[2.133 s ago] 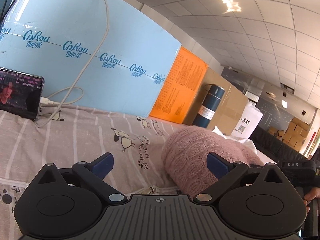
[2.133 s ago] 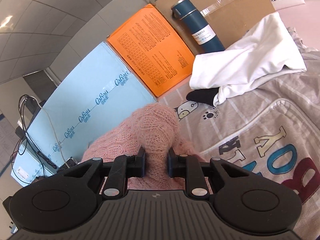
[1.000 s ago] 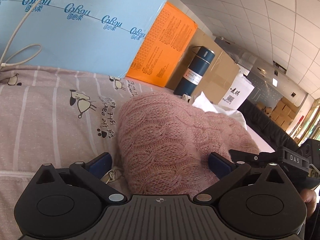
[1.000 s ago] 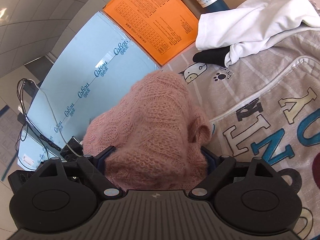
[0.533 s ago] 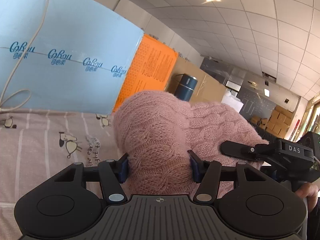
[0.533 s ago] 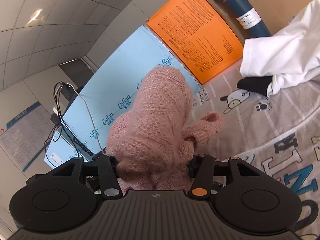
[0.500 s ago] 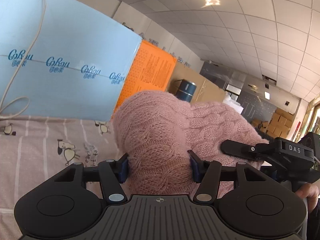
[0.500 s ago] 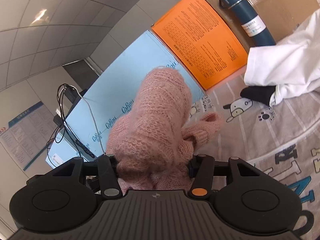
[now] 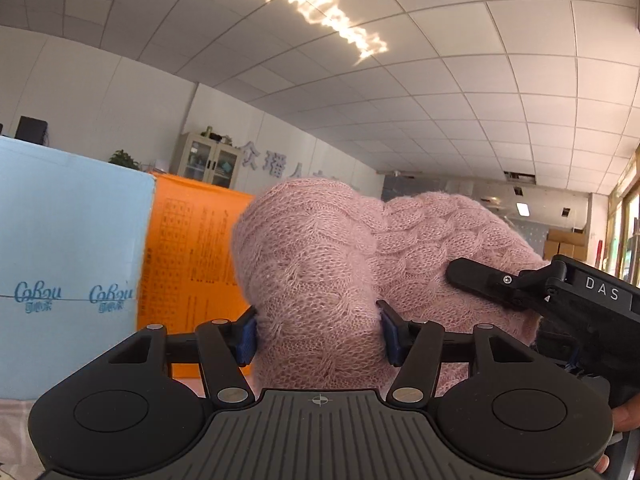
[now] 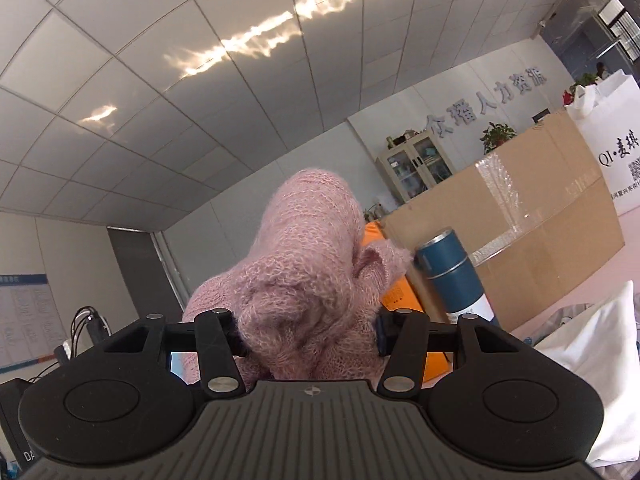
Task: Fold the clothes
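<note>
Left tongs [image 9: 318,334] clenched on a bunched fold of pink cable-knit wool sweater [image 9: 320,264], blue pads [image 9: 247,336] pressed into the knit on both sides. Right tongs [image 10: 308,330] likewise clamped on the same sweater [image 10: 308,248], raised against the tiled ceiling. Right tool body [image 9: 576,304] just beside the bundle in the left view. Behind: light-blue printed carton [image 9: 68,264], orange printed panel [image 9: 192,264], dark blue steel flask [image 10: 456,276], brown cardboard box [image 10: 528,220], white cloth [image 10: 596,356].

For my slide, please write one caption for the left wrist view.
Left gripper shut on pink knit sweater, lifted before ceiling.
</note>
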`<state>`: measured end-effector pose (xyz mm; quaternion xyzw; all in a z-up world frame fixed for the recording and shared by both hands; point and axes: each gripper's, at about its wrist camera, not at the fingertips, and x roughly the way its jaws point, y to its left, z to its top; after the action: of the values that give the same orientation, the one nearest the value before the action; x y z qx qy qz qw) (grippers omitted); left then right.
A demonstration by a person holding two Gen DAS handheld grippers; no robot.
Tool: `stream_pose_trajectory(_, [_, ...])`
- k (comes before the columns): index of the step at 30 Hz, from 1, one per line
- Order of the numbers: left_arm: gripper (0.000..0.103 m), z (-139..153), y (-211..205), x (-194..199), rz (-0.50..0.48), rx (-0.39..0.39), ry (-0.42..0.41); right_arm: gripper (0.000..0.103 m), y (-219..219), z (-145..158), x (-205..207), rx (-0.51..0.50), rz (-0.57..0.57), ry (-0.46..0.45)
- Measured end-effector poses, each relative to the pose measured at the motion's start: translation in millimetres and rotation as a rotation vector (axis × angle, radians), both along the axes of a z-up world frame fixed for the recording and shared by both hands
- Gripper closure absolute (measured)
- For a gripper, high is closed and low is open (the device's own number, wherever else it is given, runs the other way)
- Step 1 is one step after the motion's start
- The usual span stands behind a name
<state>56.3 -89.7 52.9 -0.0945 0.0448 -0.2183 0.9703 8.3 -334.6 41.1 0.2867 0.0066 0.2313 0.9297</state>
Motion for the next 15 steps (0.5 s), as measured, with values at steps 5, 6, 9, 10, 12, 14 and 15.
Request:
stream_pose_trajectory(5, [0.046, -26.8, -45.5, 45.0, -0.016, 0.043, 0.082, 0.054, -31.2, -33.2, 33.4, 0.041, -0.108, 0.089])
stream_pose_trajectory(6, [0.046, -32.2, -54.6, 54.0, -0.020, 0.052, 0.098, 0.054, -33.4, -37.8, 38.2, 0.033, -0.129, 0.111])
stream_pose_trajectory(9, [0.046, -48.3, -81.8, 81.0, -0.030, 0.078, 0.147, 0.054, -40.0, -51.3, 52.6, 0.011, -0.192, 0.180])
stream_pose_trajectory(10, [0.046, -53.6, -90.1, 88.9, -0.031, 0.087, 0.163, 0.054, -42.2, -55.8, 57.4, 0.003, -0.212, 0.202])
stream_pose_trajectory(12, [0.045, -63.5, -96.6, 91.7, -0.019, 0.104, 0.191, 0.054, -46.6, -64.9, 66.9, -0.012, -0.254, 0.248])
stream_pose_trajectory(14, [0.044, -72.8, -102.6, 94.4, -0.006, 0.121, 0.217, 0.054, -51.0, -73.9, 76.5, -0.027, -0.296, 0.293])
stream_pose_trajectory(15, [0.039, -74.4, -102.9, 94.0, 0.002, 0.126, 0.225, 0.054, -53.2, -78.4, 81.3, -0.034, -0.317, 0.316])
